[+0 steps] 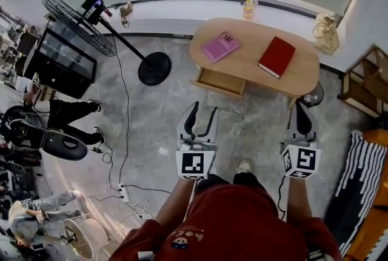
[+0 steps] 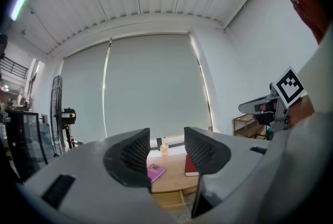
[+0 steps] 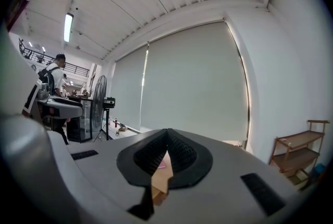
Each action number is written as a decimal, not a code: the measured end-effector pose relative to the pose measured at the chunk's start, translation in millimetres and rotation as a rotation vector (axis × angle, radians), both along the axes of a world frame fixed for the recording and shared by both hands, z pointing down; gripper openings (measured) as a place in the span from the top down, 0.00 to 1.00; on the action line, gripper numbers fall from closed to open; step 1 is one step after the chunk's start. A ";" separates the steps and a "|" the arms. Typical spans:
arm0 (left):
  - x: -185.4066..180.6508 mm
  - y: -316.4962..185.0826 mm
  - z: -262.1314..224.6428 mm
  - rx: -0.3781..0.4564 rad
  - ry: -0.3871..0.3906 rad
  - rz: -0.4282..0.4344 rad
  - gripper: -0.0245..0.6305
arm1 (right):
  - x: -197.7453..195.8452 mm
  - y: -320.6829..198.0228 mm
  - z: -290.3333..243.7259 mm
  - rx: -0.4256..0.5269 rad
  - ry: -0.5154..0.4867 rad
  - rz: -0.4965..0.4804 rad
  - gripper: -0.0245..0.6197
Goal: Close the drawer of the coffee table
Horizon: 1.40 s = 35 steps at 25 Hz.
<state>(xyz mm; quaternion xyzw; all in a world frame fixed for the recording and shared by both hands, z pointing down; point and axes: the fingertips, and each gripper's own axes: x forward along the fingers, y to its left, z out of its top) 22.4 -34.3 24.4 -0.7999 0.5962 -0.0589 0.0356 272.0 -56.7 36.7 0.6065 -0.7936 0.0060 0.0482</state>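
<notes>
**Inspector:** Left gripper (image 2: 166, 137), condition?

**Assistant:** Jaws stand wide apart with nothing between them. It is held level and faces the coffee table (image 1: 248, 66).

**Inspector:** Right gripper (image 1: 301, 109)?

**Assistant:** Jaws are closed together at the tips and grip nothing. It is also held level.

**Inspector:** Location of the drawer (image 1: 220, 81)?

**Assistant:** It is pulled out of the table's near side, below the end where the pink book (image 1: 220, 46) lies. Both grippers are well apart from it, with bare floor between.

**Inspector:** Other items?

**Assistant:** A red book (image 1: 277, 57) lies on the tabletop, apart from the pink one. A small bottle (image 1: 248, 8) stands on the window ledge behind. A standing fan (image 1: 79, 23) is off to the left.
</notes>
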 end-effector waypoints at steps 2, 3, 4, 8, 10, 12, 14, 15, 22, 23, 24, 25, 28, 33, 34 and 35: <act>-11.4 -8.6 0.8 -0.003 0.010 -0.009 0.67 | -12.2 -9.6 -2.2 0.000 0.012 -0.010 0.97; -17.4 -13.7 2.1 -0.005 0.017 -0.011 0.67 | -18.3 -14.4 -2.3 0.000 0.018 -0.012 0.97; -23.2 -19.3 3.6 -0.005 0.023 -0.009 0.67 | -24.3 -19.1 -1.8 0.000 0.024 -0.011 0.97; -56.1 -45.2 6.8 0.014 0.029 0.022 0.67 | -56.6 -36.4 -4.2 0.011 0.057 0.019 0.97; -76.5 -57.9 7.3 0.023 0.026 0.045 0.67 | -77.2 -43.4 -7.6 0.018 0.068 0.049 0.97; -98.1 -69.3 7.9 0.033 0.013 0.074 0.67 | -99.6 -47.8 -9.9 0.021 0.054 0.076 0.97; -120.3 -80.7 9.7 0.026 0.012 0.093 0.67 | -121.4 -52.6 -12.0 0.024 0.047 0.096 0.97; -131.4 -87.1 9.6 0.027 0.017 0.100 0.67 | -131.6 -56.6 -12.6 0.024 0.048 0.105 0.97; -196.0 -119.7 13.6 0.022 0.001 0.140 0.67 | -189.4 -72.7 -16.2 0.025 0.061 0.157 0.97; -199.7 -122.9 15.6 0.022 -0.003 0.147 0.67 | -192.2 -73.7 -16.4 0.024 0.063 0.164 0.97; -201.8 -125.5 18.2 0.018 -0.009 0.153 0.67 | -193.7 -74.4 -17.1 0.026 0.066 0.167 0.97; -202.7 -127.3 21.2 0.010 -0.017 0.156 0.67 | -194.4 -74.8 -18.2 0.031 0.072 0.166 0.97; -200.6 -127.0 26.6 -0.002 -0.031 0.148 0.67 | -188.9 -73.9 -18.4 0.044 0.090 0.153 0.97; -182.6 -116.6 35.1 0.004 -0.048 0.109 0.67 | -166.1 -74.2 -23.1 0.054 0.092 0.109 0.97; -177.4 -113.5 36.4 0.000 -0.044 0.100 0.67 | -158.6 -73.3 -24.1 0.056 0.093 0.105 0.97; -171.8 -111.4 36.4 -0.002 -0.037 0.092 0.67 | -149.5 -73.1 -24.0 0.055 0.092 0.108 0.97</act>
